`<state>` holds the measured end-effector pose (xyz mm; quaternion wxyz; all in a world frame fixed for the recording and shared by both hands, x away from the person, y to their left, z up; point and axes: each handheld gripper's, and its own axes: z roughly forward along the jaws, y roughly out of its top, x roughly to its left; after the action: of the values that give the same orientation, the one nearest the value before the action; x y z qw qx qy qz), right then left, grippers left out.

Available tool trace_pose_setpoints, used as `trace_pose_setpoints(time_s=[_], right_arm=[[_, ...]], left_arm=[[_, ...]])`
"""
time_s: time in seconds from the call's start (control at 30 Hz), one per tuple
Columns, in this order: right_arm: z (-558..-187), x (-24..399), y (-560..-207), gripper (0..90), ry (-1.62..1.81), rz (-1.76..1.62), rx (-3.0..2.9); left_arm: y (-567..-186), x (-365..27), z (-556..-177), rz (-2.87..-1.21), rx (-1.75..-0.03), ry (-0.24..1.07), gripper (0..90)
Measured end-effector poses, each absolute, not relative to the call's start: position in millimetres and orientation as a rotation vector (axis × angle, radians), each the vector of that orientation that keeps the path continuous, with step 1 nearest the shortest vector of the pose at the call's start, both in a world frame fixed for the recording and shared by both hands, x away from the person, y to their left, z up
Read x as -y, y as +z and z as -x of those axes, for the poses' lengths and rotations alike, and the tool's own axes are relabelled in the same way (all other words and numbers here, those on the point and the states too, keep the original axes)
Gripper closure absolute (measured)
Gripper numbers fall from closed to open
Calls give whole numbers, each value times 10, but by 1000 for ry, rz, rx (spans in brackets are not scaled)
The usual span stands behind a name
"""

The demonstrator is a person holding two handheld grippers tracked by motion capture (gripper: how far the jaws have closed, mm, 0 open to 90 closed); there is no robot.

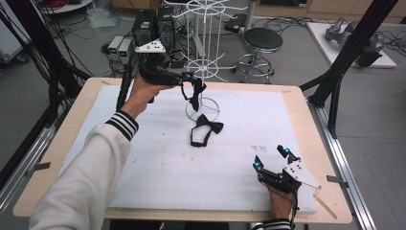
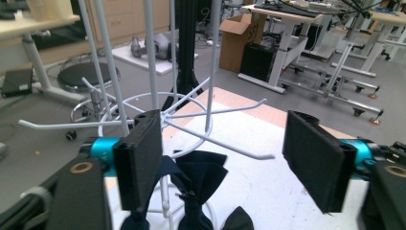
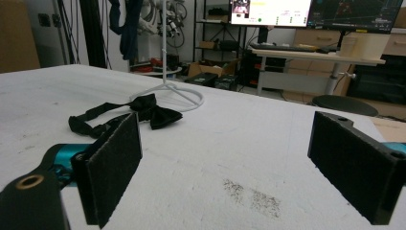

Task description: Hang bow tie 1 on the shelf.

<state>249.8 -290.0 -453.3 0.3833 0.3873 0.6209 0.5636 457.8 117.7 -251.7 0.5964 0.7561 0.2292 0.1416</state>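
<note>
The left gripper [image 1: 187, 79] stands with its jaws wide apart, nothing pressed between the pads; a dark bow tie [image 1: 195, 92] hangs from a prong of the white wire rack [image 1: 203, 28], just below and beside the near pad. That tie hangs lengthwise, top to bottom. In the left gripper view the hanging tie [image 2: 198, 184] sits low between the jaws, close to the left-hand pad, with the rack's prongs [image 2: 225, 143] fanning out behind. A second bow tie [image 1: 205, 129] lies flat on the white mat [image 1: 143, 163] just in front of the rack's base ring, its strap looped toward the person. The right gripper [image 1: 272, 158] rests on the mat well away from the rack, jaws wide and empty; its own view shows the lying tie [image 3: 143, 111] side-on.
</note>
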Motion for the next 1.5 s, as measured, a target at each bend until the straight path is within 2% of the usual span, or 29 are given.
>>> trace_pose_setpoints(time_s=[0.07,0.27,0.57,0.9,1.5], right_arm=[[-2497,2897,-4533,106,1437,-989,-1585],[-2494,2888,-4533,107,1430,-985,-1589],[-2498,2884,-4532,107,1425,-984,-1591],[-2497,2874,-4530,107,1414,-978,-1599],[-2488,2865,-4532,106,1407,-965,-1597]], left_arm=[[-2509,-1210,-4519,-1756,-522,345,223],[-2514,-1442,-4331,-1705,-519,391,192],[-2620,-1855,-3987,-1663,-540,488,194],[-2901,-2173,-3523,-1656,-541,592,198],[-3471,-2591,-3019,-1587,-539,594,192]])
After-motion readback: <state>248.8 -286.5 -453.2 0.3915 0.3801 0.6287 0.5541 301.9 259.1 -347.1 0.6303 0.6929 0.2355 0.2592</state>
